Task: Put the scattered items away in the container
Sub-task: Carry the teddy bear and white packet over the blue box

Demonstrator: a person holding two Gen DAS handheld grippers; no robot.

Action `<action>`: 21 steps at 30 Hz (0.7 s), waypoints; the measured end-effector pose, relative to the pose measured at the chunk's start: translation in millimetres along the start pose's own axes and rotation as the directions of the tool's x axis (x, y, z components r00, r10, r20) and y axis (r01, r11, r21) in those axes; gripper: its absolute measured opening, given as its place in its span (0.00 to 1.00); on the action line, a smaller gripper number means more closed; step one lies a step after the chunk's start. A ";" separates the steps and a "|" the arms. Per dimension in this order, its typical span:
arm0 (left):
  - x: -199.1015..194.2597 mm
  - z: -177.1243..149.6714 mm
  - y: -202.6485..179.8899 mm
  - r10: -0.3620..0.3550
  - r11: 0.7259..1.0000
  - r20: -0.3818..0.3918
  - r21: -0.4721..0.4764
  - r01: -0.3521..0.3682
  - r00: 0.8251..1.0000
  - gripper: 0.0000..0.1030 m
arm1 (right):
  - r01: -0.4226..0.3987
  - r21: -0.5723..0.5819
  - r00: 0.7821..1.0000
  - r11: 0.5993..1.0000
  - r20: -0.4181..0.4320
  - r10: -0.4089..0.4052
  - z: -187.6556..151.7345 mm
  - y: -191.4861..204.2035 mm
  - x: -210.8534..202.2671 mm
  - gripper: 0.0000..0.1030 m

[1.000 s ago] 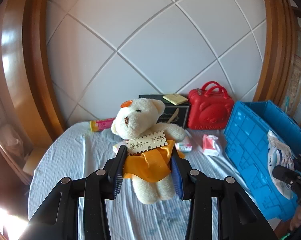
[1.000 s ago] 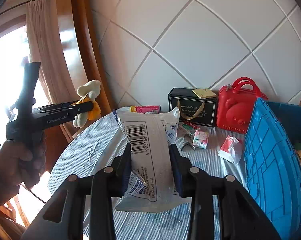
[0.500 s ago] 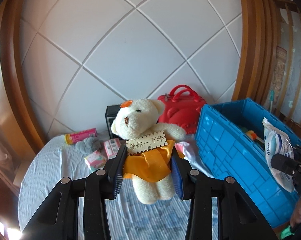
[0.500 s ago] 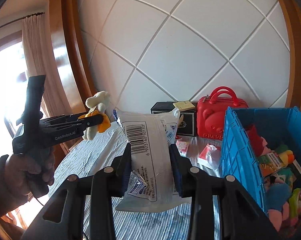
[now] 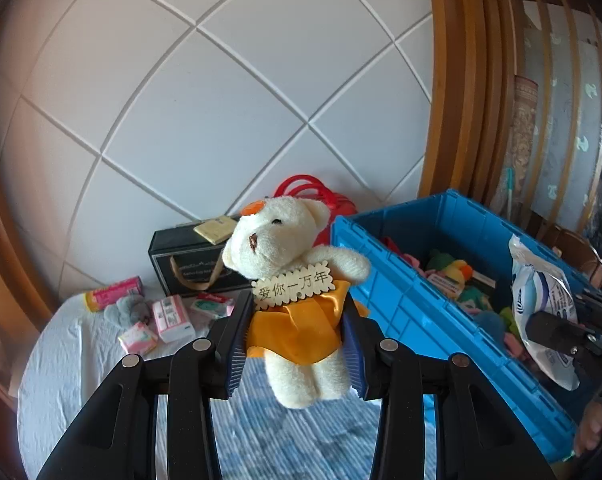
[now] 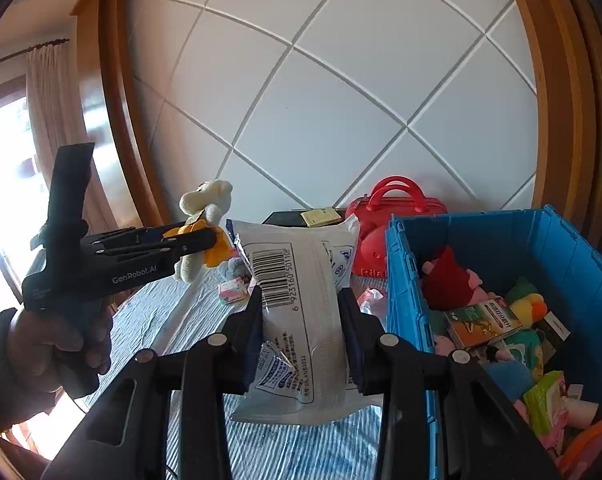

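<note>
My left gripper (image 5: 295,344) is shut on a cream teddy bear (image 5: 293,264) in an orange dress with a name tag, held above the bed, left of the blue crate (image 5: 417,300). It also shows in the right wrist view (image 6: 205,216). My right gripper (image 6: 301,340) is shut on a white plastic packet (image 6: 297,300) with a barcode, held at the crate's left wall (image 6: 405,292). The packet also shows in the left wrist view (image 5: 545,304). The crate holds several toys and packets (image 6: 497,320).
On the striped blue bedcover (image 5: 261,440) lie small pink tissue packs (image 5: 169,316), a grey cloth (image 5: 127,310) and a pink tube (image 5: 113,292). A black gift box (image 5: 193,268) with a yellow pad and a red toy case (image 6: 393,216) stand against the quilted headboard.
Both grippers have swung right toward the blue crate with their loads. The crate's inside now shows more fully in both views.
</note>
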State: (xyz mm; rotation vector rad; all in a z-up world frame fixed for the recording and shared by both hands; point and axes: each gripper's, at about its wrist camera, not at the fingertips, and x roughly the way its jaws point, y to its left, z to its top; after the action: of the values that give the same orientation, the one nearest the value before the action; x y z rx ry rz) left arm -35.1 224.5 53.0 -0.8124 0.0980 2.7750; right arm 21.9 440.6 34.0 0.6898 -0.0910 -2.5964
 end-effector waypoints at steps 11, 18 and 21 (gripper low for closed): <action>16.7 33.0 -86.8 -0.120 0.987 0.018 0.110 0.117 0.993 0.39 | 0.094 0.092 0.995 0.991 0.024 -0.097 3.3 -60.1 -34.3 0.34; 31.5 43.0 -140.5 -0.213 0.964 -0.008 0.163 0.212 0.977 0.39 | 0.196 0.156 0.979 0.968 0.026 -0.202 -5.0 -105.1 -56.4 0.34; 38.9 47.1 -164.0 -0.255 0.949 -0.024 0.185 0.255 0.967 0.39 | 0.239 0.191 0.968 0.952 0.025 -0.248 -7.4 -127.9 -69.1 0.34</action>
State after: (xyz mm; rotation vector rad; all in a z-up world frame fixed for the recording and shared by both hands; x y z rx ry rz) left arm -49.6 397.8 72.6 -0.7203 0.2321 2.4787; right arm 27.0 586.0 36.7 0.7443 -0.2857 -2.8691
